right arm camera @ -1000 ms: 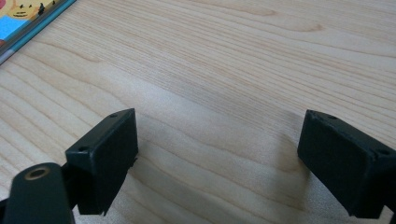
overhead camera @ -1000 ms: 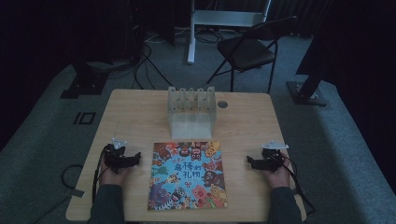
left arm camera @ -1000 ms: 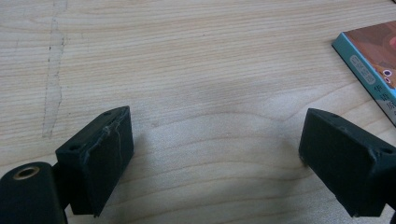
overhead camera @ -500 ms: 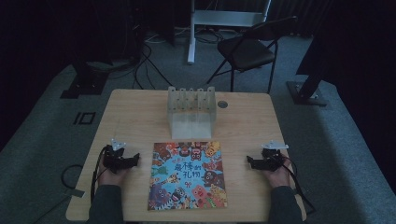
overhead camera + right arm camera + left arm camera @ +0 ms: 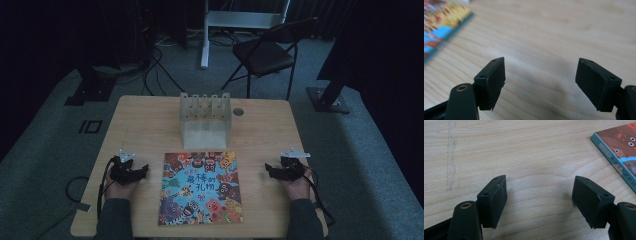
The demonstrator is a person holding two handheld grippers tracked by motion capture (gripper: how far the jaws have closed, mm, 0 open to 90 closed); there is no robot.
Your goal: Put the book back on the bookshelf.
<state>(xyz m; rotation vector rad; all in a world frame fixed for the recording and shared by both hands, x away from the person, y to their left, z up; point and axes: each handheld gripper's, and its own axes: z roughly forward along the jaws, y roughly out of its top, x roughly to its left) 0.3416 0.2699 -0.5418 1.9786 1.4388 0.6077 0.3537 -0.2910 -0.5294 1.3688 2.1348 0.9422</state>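
While both claws narrow, spread over bare wood | left claw (image 5: 539,202) | right claw (image 5: 540,83) | book (image 5: 619,150) cropped, print blurred

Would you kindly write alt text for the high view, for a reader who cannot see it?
A colourful picture book lies flat near the front of a wooden table, between a person's two hand-held grippers: the left gripper and the right gripper, both open and apart from the book. Behind it stands a clear slotted rack.
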